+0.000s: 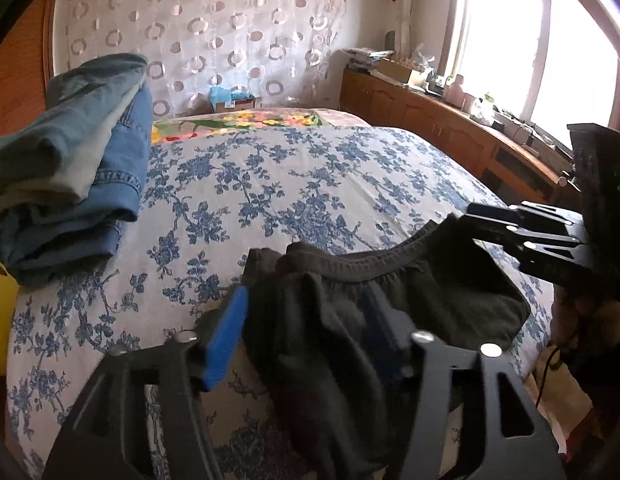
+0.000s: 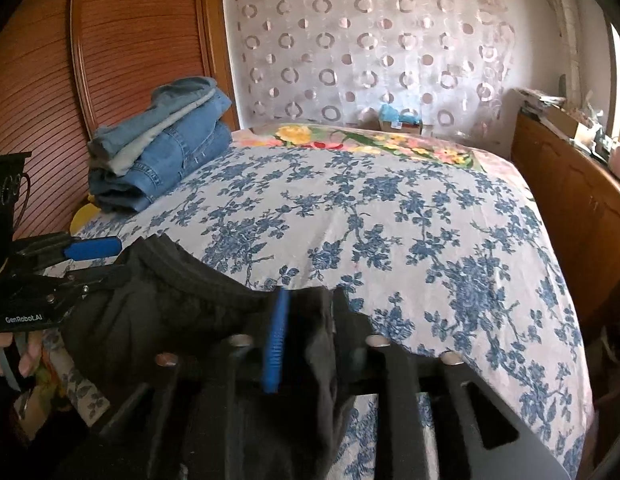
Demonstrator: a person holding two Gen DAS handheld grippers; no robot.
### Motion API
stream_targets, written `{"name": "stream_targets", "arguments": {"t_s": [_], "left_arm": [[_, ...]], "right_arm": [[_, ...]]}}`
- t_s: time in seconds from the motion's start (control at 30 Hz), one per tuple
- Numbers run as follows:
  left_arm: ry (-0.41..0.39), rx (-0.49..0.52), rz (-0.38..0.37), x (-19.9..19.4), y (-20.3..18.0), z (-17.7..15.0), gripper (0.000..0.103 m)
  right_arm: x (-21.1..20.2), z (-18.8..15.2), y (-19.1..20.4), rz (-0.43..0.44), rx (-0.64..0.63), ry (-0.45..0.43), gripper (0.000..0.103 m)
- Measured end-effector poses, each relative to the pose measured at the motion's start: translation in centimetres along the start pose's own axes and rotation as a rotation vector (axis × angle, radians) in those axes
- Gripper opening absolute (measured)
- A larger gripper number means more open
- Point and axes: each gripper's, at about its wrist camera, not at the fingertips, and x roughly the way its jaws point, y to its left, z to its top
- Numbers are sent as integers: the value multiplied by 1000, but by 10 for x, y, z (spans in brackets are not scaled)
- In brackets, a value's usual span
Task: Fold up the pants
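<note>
Black pants (image 1: 430, 292) with an elastic waistband (image 1: 390, 256) lie bunched at the near edge of the bed. My left gripper (image 1: 306, 300) stands open, its jaws wide. Its blue pad (image 1: 226, 336) sits just left of the cloth, and the cloth drapes over the other finger. My right gripper (image 2: 310, 300) is open by a narrower gap, with a fold of the pants (image 2: 150, 312) hanging loose between its fingers. Each gripper shows in the other's view, at opposite ends of the waistband: right gripper (image 1: 470, 224), left gripper (image 2: 120, 262).
The bed cover (image 1: 270, 184) is white with blue flowers. A stack of folded jeans (image 1: 78, 168) sits at the far left by a wooden wardrobe door (image 2: 50, 80). A cluttered wooden cabinet (image 1: 430, 120) runs along the right under the window. A hand (image 2: 26, 356) shows at the lower left.
</note>
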Motion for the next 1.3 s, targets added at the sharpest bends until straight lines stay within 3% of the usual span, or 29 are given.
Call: {"name": "stream_targets", "arguments": {"t_s": [0.07,0.17,0.5,0.77,1.3], "left_arm": [[12,-3,4,2,2,-3,65],[27,-7,32,6,3,-7,65],[73,-1,60,21,7,-16,65],[78,-15,51,24,10,-17,67],[77,-13,54,24,9,-17,69]], "right_arm": [[-5,-3,-1,5,4,3,47],[-12,-10,-5,8,11,14,50],[-7,-25,-8,43,3,100,51],[6,-23,-16,15,51,147,51],[27,-11,-10,61,52,160,52]]}}
